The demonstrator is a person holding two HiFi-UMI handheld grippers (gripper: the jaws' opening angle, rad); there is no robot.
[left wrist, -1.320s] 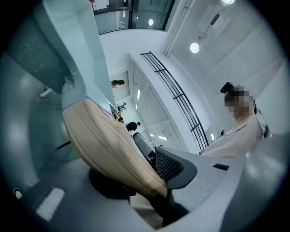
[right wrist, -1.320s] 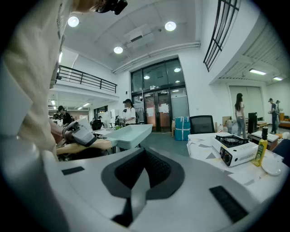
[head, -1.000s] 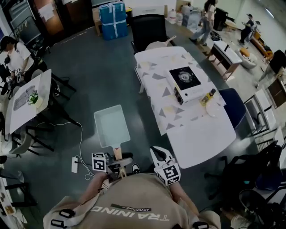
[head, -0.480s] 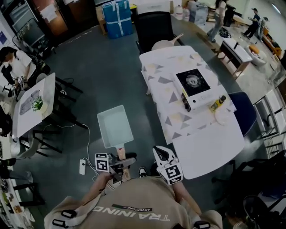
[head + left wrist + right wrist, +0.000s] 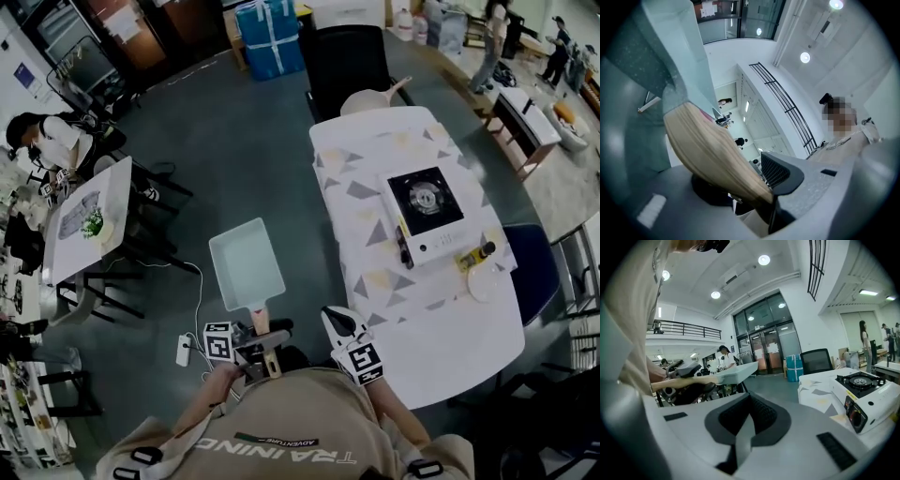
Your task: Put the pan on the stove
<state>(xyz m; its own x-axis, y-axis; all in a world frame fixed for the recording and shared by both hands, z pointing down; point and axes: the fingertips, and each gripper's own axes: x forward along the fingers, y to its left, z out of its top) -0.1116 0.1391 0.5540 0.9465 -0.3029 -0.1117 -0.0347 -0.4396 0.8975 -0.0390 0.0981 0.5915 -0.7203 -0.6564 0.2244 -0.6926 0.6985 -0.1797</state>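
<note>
one pan [image 5: 246, 262] clamped in left gripper [image 5: 260, 332], right gripper [image 5: 330, 317] closed empty, stove [image 5: 424, 202] on table [image 5: 450, 328]

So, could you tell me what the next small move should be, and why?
Probably carry the pan rightward and forward toward the stove: the left gripper grips its wooden handle, but the pan hangs over the floor, well left of the table.

Long white table [image 5: 450, 337]. Far half is covered by a triangle-patterned cloth [image 5: 361, 202]; near half is bare. Stove [image 5: 424, 208] sits on the cloth toward the right edge. Small bottle [image 5: 474, 254] stands just beside the stove's near corner, with a white plate [image 5: 484, 285] next to it.
</note>
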